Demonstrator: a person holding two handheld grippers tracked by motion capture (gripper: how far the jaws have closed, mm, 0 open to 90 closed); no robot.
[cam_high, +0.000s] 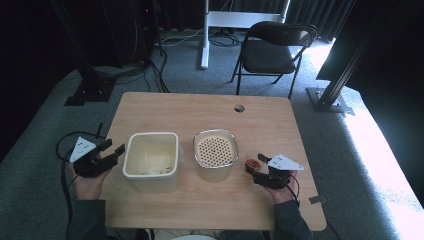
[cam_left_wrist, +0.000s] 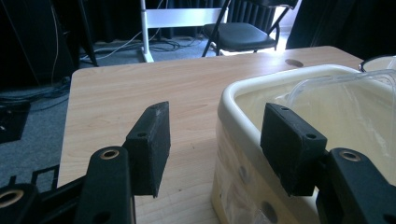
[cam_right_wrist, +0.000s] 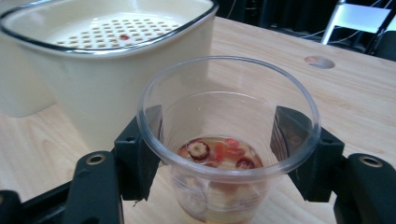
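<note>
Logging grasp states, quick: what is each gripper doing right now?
Left gripper: open, jaws straddling the cream tub's wall.
Right gripper: shut on the clear cup.

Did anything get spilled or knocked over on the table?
Nothing stands out. The clear cup is upright between the right gripper's jaws, its red bits inside. The strainer tub and the cream tub stand upright, and no spill shows on the table.

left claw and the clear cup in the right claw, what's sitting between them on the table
In the high view, two containers stand between the left claw and the clear cup: a cream square tub nearest the left claw, then a cream strainer container with a perforated insert beside the cup.
</note>
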